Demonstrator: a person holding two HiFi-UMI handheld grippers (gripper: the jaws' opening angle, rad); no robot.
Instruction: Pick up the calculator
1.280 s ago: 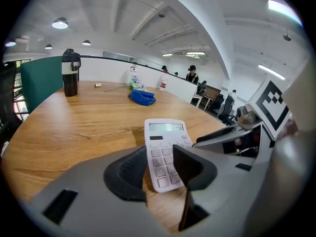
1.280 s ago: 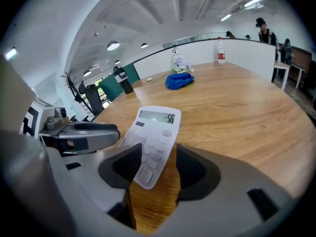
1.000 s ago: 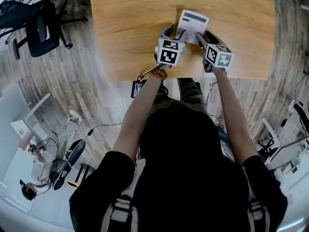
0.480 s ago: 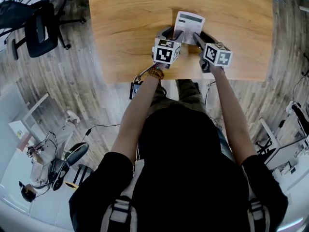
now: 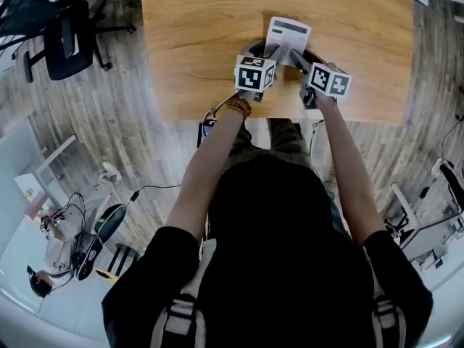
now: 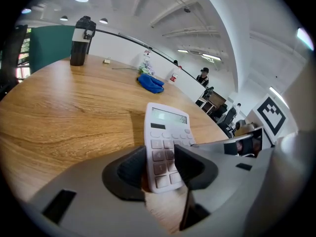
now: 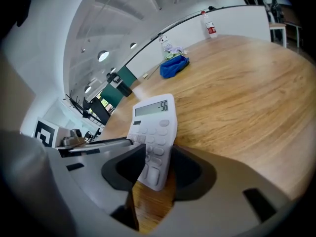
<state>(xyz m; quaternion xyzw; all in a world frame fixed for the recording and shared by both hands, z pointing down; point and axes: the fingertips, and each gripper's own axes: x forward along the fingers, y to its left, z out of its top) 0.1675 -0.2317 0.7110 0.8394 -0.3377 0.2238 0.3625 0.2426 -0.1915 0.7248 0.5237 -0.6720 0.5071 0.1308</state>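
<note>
A white calculator with a grey display sits near the front of the wooden table. Both grippers meet at its near end. My left gripper holds the near left corner. In the left gripper view the calculator stands tilted between the dark pads, which touch it on both sides. My right gripper holds the near right corner. There the calculator leans between its pads, near end raised off the wood. Both sets of jaws have just been closing, with the calculator between them.
A black office chair stands on the floor left of the table. At the table's far end are a black bottle, a blue cloth and a small bottle. The table's near edge runs just behind the grippers.
Both grippers have stayed at the calculator's near end. Their marker cubes have rolled slightly and the fingers have drawn in closer around the calculator.
</note>
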